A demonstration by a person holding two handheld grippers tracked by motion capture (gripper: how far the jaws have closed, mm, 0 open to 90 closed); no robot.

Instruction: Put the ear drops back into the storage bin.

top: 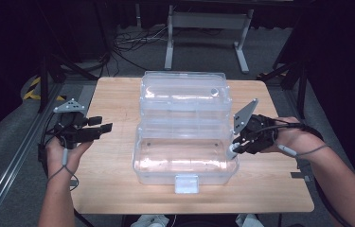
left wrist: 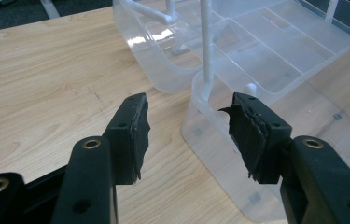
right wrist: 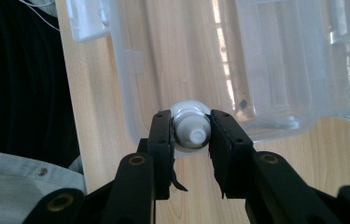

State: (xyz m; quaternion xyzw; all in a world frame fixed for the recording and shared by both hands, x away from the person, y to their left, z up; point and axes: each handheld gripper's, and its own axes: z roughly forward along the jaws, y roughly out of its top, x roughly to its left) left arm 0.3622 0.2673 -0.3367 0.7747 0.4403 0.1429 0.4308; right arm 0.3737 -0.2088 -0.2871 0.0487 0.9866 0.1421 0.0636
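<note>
At the near right corner of the table [top: 118, 189], the right gripper [right wrist: 191, 135] has its jaws clamped on a small white capped bottle [right wrist: 190, 125], cap end facing the camera, sitting right at the rim of the clear plastic box's [top: 184, 165] lower tub. Looks like the placing step: bottle carried to the box, not yet let go. In the right gripper view I can't tell if it's already over the wall or just outside it. Next move, as I read it: lift clear of the rim, shift inward over the tub floor, lower, then open. Risk is clipping the thin wall and nudging the box. The left gripper [left wrist: 189, 135] is idle, jaws wide apart, holding nothing, hovering just beside the tub's left corner; it could brace the box if it slides. Farther back, the fold-out upper tray [top: 183, 101] stands open with its dividers showing and what looks like a small round item near its far right corner.
</note>
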